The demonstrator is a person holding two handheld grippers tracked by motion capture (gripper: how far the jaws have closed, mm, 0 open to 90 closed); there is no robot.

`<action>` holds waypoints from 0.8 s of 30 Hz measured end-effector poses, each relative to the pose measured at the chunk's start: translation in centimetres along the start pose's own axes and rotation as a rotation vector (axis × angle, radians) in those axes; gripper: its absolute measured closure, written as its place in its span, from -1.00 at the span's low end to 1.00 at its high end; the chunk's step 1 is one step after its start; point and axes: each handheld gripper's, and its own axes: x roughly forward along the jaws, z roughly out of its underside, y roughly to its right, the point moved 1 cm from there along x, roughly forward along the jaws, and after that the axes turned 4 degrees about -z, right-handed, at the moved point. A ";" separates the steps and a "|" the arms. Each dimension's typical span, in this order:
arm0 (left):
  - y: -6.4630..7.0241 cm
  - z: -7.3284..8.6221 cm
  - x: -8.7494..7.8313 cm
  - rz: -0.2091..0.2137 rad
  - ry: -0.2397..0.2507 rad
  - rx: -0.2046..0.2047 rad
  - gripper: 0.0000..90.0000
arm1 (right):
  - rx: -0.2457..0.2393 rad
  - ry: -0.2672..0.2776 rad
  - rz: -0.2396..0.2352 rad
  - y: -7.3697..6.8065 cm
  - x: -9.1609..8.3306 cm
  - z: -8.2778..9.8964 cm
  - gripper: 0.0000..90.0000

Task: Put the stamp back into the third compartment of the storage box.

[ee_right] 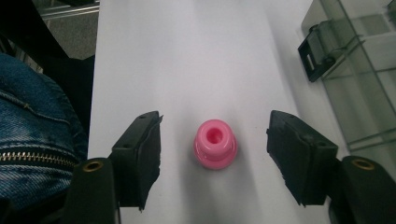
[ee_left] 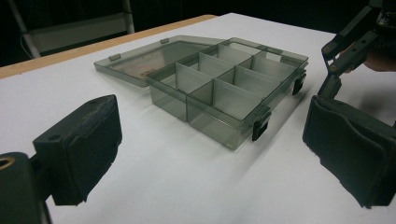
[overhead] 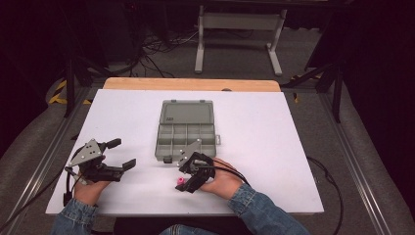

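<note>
Left gripper (overhead: 120, 152) resting low, jaws wide apart, level. Right gripper (overhead: 186, 186) tipped steeply down, jaws parted, gripping nothing.

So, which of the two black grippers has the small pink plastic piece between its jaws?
The right gripper: the pink piece stands untouched between its open jaws. The left gripper has bare table between them.

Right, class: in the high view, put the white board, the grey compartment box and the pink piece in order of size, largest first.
1. white board, by far the largest.
2. grey compartment box, lid open, lying on the board.
3. pink piece, tiny, between the jaws of the right gripper.
None look alike, so the order is clear.
</note>
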 end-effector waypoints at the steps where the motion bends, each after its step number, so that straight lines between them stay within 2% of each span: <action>1: 0.0 0.0 0.0 0.000 0.000 0.000 -0.88 | 0.008 -0.004 -0.006 0.0 0.1 0.0 -0.15; 5: 0.0 0.0 0.0 0.000 0.001 0.000 -0.88 | 0.010 -0.031 -0.019 0.1 0.4 -0.1 -0.07; 10: 0.0 0.0 0.0 -0.001 -0.001 0.002 -0.88 | -0.013 -0.080 0.032 -0.1 1.0 -0.1 0.03; 13: 0.0 0.0 0.0 -0.002 -0.003 0.002 -0.88 | -0.014 -0.105 0.031 -0.1 1.3 -0.2 0.07; 18: 0.0 0.0 0.0 -0.003 -0.005 0.008 -0.88 | -0.017 -0.125 0.031 -0.1 1.7 -0.2 0.14; 20: 0.0 0.0 0.0 -0.002 -0.001 0.002 -0.88 | -0.016 -0.125 0.045 -0.1 1.8 -0.2 0.24; 24: 0.0 0.0 0.0 -0.002 0.000 0.002 -0.88 | -0.027 -0.114 0.041 -0.1 1.7 -0.3 0.42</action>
